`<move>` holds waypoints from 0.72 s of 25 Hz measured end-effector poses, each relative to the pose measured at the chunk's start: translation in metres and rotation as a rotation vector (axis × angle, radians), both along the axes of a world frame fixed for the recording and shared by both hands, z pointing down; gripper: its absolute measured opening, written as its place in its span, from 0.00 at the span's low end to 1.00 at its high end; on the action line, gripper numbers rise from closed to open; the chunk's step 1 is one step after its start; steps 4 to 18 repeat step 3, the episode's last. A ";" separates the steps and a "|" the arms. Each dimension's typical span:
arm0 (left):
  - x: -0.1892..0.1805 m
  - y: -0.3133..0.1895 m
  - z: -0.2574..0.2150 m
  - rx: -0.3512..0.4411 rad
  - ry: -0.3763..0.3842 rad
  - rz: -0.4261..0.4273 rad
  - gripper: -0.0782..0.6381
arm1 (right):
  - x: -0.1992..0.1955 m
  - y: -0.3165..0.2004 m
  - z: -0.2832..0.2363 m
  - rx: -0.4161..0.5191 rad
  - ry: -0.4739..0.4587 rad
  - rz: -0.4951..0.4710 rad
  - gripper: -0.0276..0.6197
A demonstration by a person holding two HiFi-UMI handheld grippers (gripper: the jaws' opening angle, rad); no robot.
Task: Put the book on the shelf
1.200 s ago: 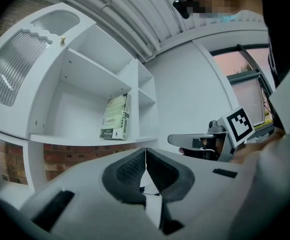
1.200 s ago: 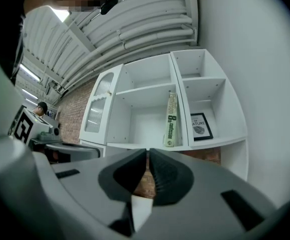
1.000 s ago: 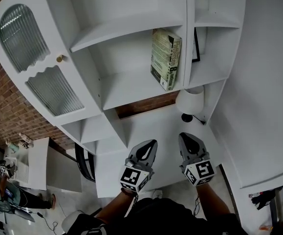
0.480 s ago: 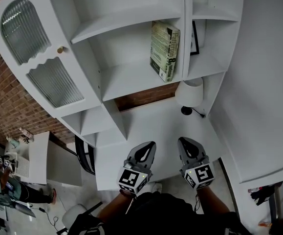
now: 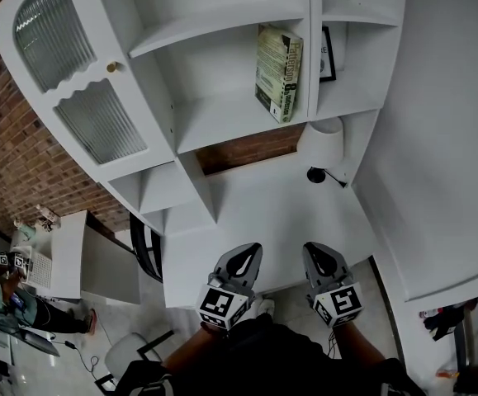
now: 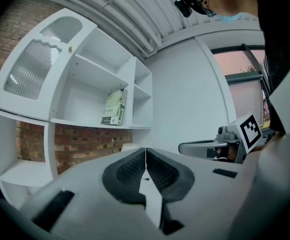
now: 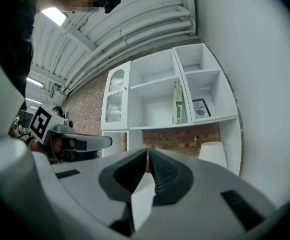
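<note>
A green book (image 5: 278, 73) stands upright on the middle shelf of the white shelf unit (image 5: 222, 122), leaning against the right divider; the same book (image 6: 114, 107) shows in the left gripper view, and the book (image 7: 178, 103) in the right gripper view. My left gripper (image 5: 243, 258) and right gripper (image 5: 319, 256) are held low, side by side in front of the person's body, far from the book. Both have their jaws closed together with nothing between them. The left gripper (image 6: 145, 159) and the right gripper (image 7: 148, 160) point toward the shelves.
A white lamp (image 5: 322, 150) stands on the white counter (image 5: 255, 213) below the book. A framed picture (image 5: 327, 54) is in the right compartment. A cabinet door with ribbed glass (image 5: 82, 97) is at the left. A white wall (image 5: 445, 139) is at the right.
Both grippers have drawn back slightly toward the body, and the head view has shifted a little. The book has stayed in place on the shelf.
</note>
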State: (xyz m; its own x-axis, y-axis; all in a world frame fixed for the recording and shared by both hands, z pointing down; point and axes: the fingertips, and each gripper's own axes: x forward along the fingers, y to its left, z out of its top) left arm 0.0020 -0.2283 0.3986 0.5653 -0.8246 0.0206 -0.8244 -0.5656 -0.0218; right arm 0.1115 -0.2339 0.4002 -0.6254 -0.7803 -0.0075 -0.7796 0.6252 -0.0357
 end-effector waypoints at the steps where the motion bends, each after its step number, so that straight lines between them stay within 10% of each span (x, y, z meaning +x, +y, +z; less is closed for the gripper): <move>1: 0.001 0.004 0.002 -0.003 0.000 0.000 0.13 | 0.001 0.004 0.003 -0.004 0.004 -0.002 0.10; 18: 0.004 0.011 0.005 -0.009 -0.001 0.002 0.13 | 0.003 0.012 0.008 -0.009 0.013 -0.005 0.10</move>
